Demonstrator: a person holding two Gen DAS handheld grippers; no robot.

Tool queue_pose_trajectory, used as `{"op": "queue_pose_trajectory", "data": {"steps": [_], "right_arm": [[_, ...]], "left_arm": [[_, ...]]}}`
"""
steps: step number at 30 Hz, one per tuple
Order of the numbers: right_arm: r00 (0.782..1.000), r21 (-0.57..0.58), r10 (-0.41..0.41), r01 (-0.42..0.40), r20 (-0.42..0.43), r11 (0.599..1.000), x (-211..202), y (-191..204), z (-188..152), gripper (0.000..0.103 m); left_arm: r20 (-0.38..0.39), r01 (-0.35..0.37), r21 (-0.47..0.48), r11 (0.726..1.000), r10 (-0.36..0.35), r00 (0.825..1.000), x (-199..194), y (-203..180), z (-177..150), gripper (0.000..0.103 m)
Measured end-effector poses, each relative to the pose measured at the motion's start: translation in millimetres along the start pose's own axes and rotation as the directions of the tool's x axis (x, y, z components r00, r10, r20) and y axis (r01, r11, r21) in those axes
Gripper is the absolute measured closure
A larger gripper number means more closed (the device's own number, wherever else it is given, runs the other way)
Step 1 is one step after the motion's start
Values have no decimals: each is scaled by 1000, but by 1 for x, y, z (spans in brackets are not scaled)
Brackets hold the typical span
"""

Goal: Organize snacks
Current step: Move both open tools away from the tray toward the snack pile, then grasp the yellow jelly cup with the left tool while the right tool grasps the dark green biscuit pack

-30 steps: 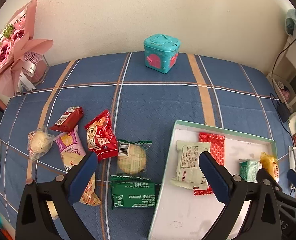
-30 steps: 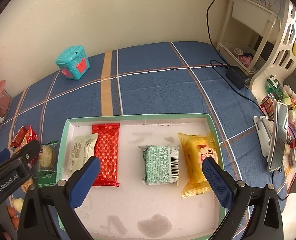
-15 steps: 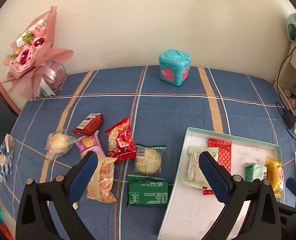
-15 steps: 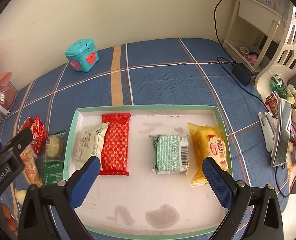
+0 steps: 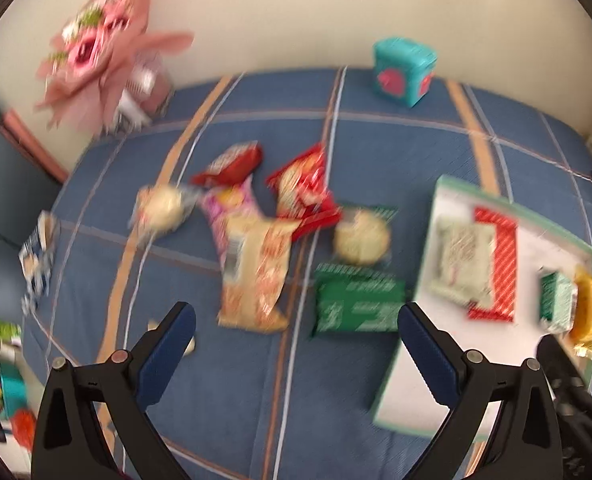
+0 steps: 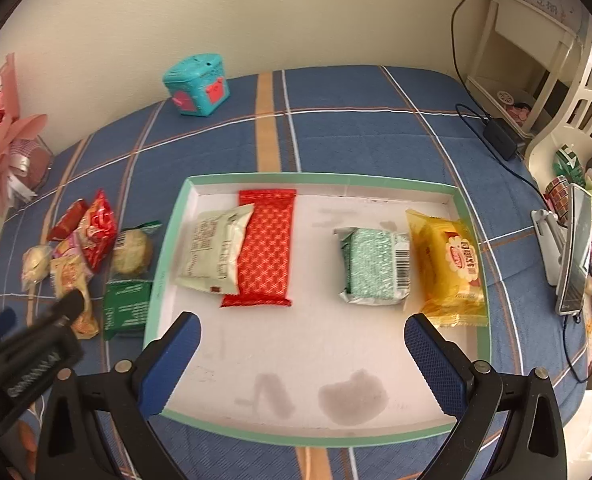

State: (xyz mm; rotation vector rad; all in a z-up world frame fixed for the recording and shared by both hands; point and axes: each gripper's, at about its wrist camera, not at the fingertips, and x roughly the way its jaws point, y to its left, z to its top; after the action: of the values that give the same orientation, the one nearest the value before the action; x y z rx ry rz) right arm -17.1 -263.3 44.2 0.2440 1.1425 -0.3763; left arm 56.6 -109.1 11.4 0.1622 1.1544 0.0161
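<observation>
Loose snacks heaped toward the left edge of the blue plaid bed: round clear-wrapped cake (image 5: 161, 205), red packet (image 5: 304, 189), orange-patterned bag (image 5: 256, 276), dark green packet (image 5: 358, 304), probably biscuits, though blurred. Left tool (image 5: 296, 344) spread wide, empty, poised over that heap, seemingly for the next pick. Further right, green-rimmed tray (image 6: 324, 178) with four packets laid in a row, sorted. Right tool (image 6: 302, 354) wide too, hovering above its bare near half. Teal toy box (image 6: 197, 84) by the far edge, clear of everything.
</observation>
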Motion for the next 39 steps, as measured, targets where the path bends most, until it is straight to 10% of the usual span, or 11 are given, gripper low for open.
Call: {"op": "queue_pose_trajectory", "data": {"steps": [28,39], "right_arm": [[982,-102,158,-169,-105,980,18,80,-32,0],[964,-129,224,-243,-146,961,33,116,-33,0]], "left_arm": [[4,-4,-257,966,5,1000,8,109,-28,2],[-144,-39,-326,945,-9,989,56,141,-40,2]]}}
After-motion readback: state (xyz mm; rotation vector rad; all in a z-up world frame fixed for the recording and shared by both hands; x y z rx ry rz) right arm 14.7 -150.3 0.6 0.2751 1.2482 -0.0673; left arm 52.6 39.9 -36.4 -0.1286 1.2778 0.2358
